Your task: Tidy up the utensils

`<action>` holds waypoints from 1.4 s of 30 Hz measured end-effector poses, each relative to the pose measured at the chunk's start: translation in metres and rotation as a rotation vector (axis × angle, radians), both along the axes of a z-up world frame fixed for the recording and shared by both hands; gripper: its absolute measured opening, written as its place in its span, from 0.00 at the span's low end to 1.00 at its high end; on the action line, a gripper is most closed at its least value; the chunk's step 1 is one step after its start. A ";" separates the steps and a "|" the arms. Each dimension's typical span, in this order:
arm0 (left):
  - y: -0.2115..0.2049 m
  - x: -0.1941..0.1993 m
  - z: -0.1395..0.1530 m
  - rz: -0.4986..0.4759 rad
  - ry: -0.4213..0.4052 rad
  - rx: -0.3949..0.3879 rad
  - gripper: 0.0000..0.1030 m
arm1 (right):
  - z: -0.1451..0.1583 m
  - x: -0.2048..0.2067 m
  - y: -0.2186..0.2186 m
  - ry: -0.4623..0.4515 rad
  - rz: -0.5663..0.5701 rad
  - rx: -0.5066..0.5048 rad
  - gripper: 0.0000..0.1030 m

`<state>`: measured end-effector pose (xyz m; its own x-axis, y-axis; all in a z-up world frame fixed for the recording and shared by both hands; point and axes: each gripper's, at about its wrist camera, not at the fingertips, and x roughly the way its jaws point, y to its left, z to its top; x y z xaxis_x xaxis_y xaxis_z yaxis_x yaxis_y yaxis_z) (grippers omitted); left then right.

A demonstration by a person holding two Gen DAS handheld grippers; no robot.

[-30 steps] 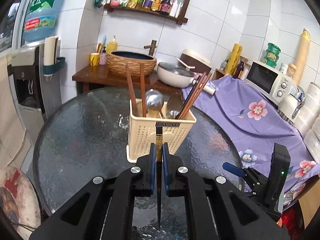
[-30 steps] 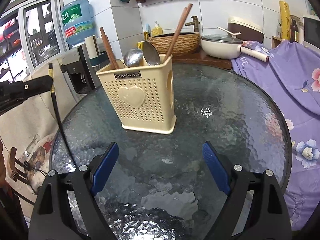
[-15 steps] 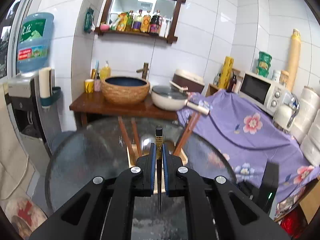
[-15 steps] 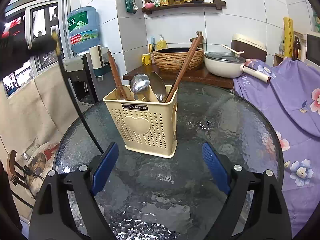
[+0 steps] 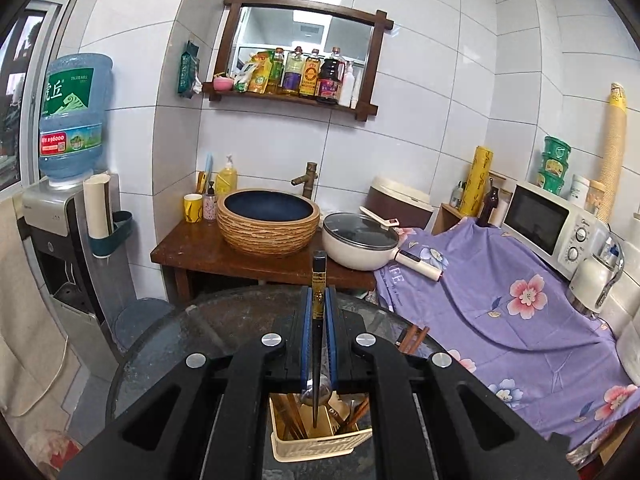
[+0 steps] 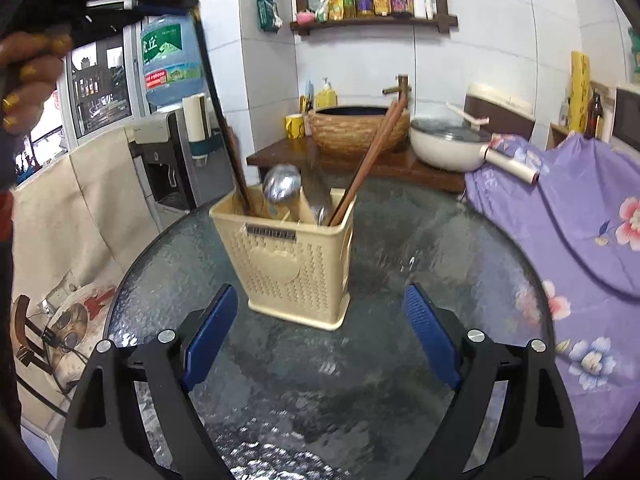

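Above the cream utensil holder (image 6: 290, 256) on the round glass counter (image 6: 400, 360), the left gripper (image 5: 319, 312) has its jaws clamped on 1 black chopstick (image 5: 318, 344), its lower end hanging over the holder's left compartment. The holder already carries brown chopsticks (image 6: 366, 168) leaning at its right side, a steel ladle (image 6: 280, 184) near its middle and more dark sticks at its left. In front of the holder, the right gripper (image 6: 320, 336) hovers over the glass, jaws spread wide and empty.
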<state>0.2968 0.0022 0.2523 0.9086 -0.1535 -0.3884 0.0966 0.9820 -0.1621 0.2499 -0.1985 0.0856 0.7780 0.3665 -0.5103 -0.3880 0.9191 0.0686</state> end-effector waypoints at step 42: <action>-0.012 -0.075 -0.146 0.074 -0.098 0.234 0.94 | -0.021 -0.015 -0.014 -0.073 -0.062 0.060 0.88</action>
<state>0.2216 -0.0095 0.1061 0.9489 -0.0019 -0.3155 0.0276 0.9966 0.0773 0.2345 -0.2126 0.0644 0.8345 0.3445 -0.4300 -0.3360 0.9367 0.0983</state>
